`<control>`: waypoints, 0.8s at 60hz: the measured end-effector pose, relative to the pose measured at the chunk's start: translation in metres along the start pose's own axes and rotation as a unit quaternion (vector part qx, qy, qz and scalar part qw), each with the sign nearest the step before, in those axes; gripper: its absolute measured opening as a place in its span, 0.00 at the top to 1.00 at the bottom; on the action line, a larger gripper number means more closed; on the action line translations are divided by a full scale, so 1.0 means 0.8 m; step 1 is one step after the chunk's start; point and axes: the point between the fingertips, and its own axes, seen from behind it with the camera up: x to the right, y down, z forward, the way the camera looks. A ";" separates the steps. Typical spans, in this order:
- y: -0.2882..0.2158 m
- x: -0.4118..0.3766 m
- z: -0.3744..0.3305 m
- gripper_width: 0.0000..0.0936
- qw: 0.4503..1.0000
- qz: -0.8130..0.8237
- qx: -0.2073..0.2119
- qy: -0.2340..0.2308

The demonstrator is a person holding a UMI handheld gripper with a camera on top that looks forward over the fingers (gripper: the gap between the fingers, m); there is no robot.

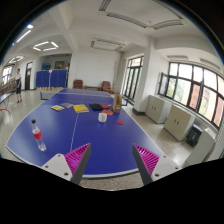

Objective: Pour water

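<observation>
On the blue table-tennis table (60, 140), the clear water bottle with a red cap (38, 135) stands upright off to the left, ahead of the left finger, while a small white cup (102, 117) sits farther along near the middle with flat items scattered beyond it. The gripper (109, 158) hangs wide open over the near edge, pink pads (76, 156) apart and holding nothing. To start well, I judge it should swing left, square the fingers on the bottle's body below the cap, and close firmly before lifting.

Gripper (109, 160) jaws wide apart, empty
</observation>
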 end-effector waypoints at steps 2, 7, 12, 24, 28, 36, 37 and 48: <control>0.004 0.001 -0.002 0.09 1.000 0.001 -0.002 0.001; 0.024 -0.002 0.000 0.09 1.000 -0.005 -0.016 0.002; 0.060 -0.008 0.025 0.09 1.000 -0.013 -0.027 0.005; 0.164 -0.119 0.025 0.09 0.997 -0.004 -0.072 -0.041; 0.193 -0.185 0.025 0.09 0.994 0.011 -0.084 -0.066; 0.214 -0.338 0.051 0.09 0.991 0.013 -0.070 -0.110; 0.212 -0.359 0.056 0.09 0.991 0.011 -0.067 -0.117; 0.165 -0.551 0.127 0.09 0.985 0.017 -0.030 -0.167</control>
